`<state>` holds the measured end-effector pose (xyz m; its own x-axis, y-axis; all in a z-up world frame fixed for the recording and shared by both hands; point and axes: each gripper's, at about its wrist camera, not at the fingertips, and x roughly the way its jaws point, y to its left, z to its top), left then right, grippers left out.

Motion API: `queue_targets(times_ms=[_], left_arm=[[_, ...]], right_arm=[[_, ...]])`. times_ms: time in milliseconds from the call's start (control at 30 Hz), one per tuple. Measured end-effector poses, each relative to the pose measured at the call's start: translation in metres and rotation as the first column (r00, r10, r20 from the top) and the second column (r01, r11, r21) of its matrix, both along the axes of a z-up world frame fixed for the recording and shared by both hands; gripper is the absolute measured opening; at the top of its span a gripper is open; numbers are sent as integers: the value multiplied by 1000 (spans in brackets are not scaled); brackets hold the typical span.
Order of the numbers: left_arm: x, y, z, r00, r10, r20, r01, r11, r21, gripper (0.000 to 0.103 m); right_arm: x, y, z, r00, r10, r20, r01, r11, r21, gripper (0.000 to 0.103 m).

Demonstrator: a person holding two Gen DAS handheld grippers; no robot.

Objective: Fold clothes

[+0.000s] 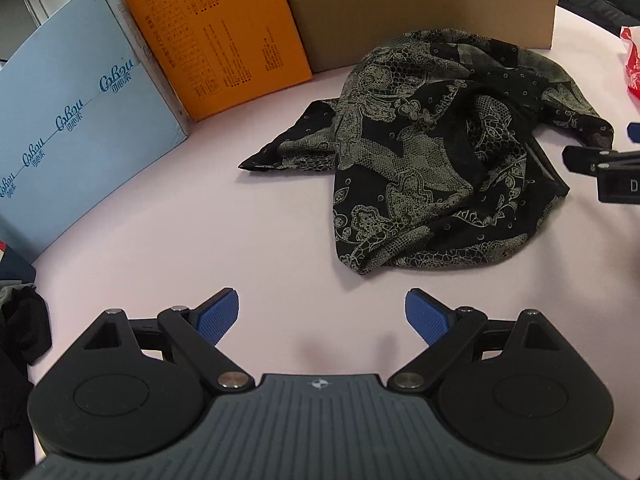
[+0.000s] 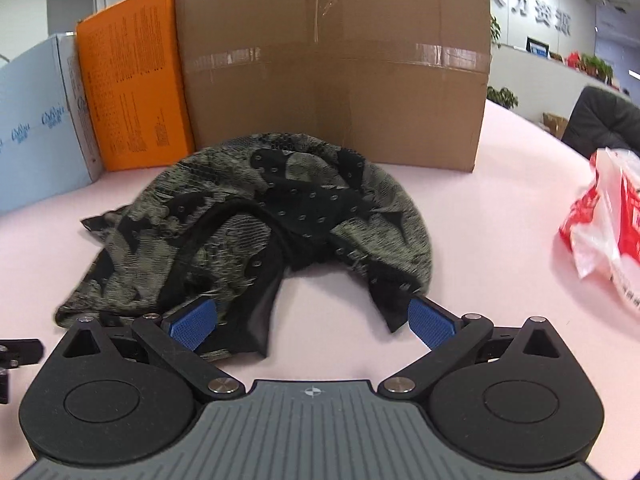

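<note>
Left wrist view first: the left gripper point(image 1: 322, 316) hangs over bare pink table point(image 1: 240, 232) with its blue-padded fingers spread wide and nothing between them. The patterned garment point(image 1: 432, 160), black with pale lace-like print, lies crumpled ahead and to the right, well apart from those fingertips. Only this view shows a dark heap of cloth point(image 1: 20, 340) at the near left edge, and the right gripper point(image 1: 600, 160) poking in from the far right, just beside the garment's right edge. Behind stand a light blue box point(image 1: 80, 112), an orange box point(image 1: 212, 32) and a brown cardboard box point(image 1: 420, 4) in a row. Over to the right wrist view: the right gripper point(image 2: 312, 322) is also wide open, and here the garment point(image 2: 256, 224) is right at it, its near edge lying over the left pad point(image 2: 194, 322) and a dark corner touching the right pad's tip, bare table showing in the gap between. This view alone shows the whole red-and-white plastic bag point(image 2: 604, 216) on the right of the table point(image 2: 480, 220), and office desks and plants far behind the brown cardboard box point(image 2: 336, 64).
</note>
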<state>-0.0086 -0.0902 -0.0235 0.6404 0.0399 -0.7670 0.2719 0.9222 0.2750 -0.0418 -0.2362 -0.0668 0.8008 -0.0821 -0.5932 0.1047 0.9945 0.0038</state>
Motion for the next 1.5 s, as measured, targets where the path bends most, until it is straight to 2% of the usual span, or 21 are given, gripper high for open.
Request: queue_targets(times_ms=[133, 367, 433, 467, 500, 567, 633, 733, 800, 933, 967, 1000, 1033, 1067, 1100, 1167, 1200, 1233, 1300, 1400, 1500], left_arm=[[-5, 10, -6, 996, 77, -39, -78, 997, -27, 90], [-30, 39, -10, 980, 193, -52, -195, 980, -28, 90], [-36, 47, -9, 973, 229, -38, -230, 973, -20, 90], [-35, 53, -7, 966, 256, -31, -257, 966, -23, 90], [-34, 58, -6, 958, 284, -25, -285, 958, -26, 90], [-32, 71, -1, 938, 346, -11, -346, 937, -39, 90], [-29, 85, 3, 911, 412, 7, -411, 910, -54, 90], [-25, 107, 8, 861, 506, 37, -504, 861, -66, 90], [-24, 124, 10, 825, 564, 39, -560, 825, -81, 90], [-26, 155, 9, 754, 656, 40, -650, 753, -99, 90], [-27, 160, 9, 738, 674, 39, -668, 737, -101, 90], [-27, 165, 9, 723, 689, 35, -683, 722, -106, 90], [-27, 170, 10, 709, 705, 30, -698, 707, -110, 90], [-28, 174, 10, 697, 717, 26, -710, 695, -114, 90], [-28, 176, 11, 690, 723, 24, -717, 688, -115, 90], [-30, 177, 14, 687, 727, 24, -720, 684, -118, 90], [-34, 174, 17, 707, 707, 32, -699, 704, -126, 90], [-38, 171, 19, 729, 684, 40, -674, 726, -134, 90], [-48, 159, 23, 823, 566, 55, -551, 818, -166, 90], [-63, 112, 23, 953, 296, 64, -281, 943, -176, 93], [-78, 64, 23, 997, -4, 74, 17, 983, -181, 103]], right_arm=[[14, -16, -19, 996, -87, 5, 86, 977, -193, 103], [49, -44, -34, 995, 99, 14, -95, 982, -164, 103], [58, -50, -31, 982, 186, 16, -184, 980, -81, 81], [64, -52, -28, 975, 224, -1, -224, 974, -24, 49], [69, -52, -24, 969, 245, -13, -245, 969, 21, 30], [73, -46, -13, 948, 318, -11, -315, 943, 105, 13], [70, -34, 1, 903, 430, -1, -424, 890, 167, 8], [56, -11, 19, 760, 650, 13, -623, 723, 300, 7], [41, 7, 27, 574, 819, 27, -745, 508, 433, 7], [-3, 39, 46, 102, 985, 140, -803, -1, 597, 7], [-13, 43, 55, 30, 986, 166, -814, -72, 576, 7], [-18, 43, 65, 13, 982, 187, -836, -92, 542, 7], [-19, 38, 76, 50, 977, 208, -859, -64, 508, 7], [-9, 30, 87, 125, 964, 236, -882, -1, 472, 7], [6, 21, 100, 238, 930, 281, -902, 104, 419, 7], [27, -9, 126, 530, 755, 386, -844, 427, 323, 8], [35, -24, 136, 639, 646, 418, -767, 576, 282, 17], [39, -36, 143, 690, 573, 442, -703, 675, 223, 24], [40, -46, 144, 669, 639, 380, -709, 702, 67, 86], [43, -54, 112, 684, 721, 110, -712, 693, -110, 86], [69, -71, 72, 755, 655, -35, -655, 750, -92, 86]])
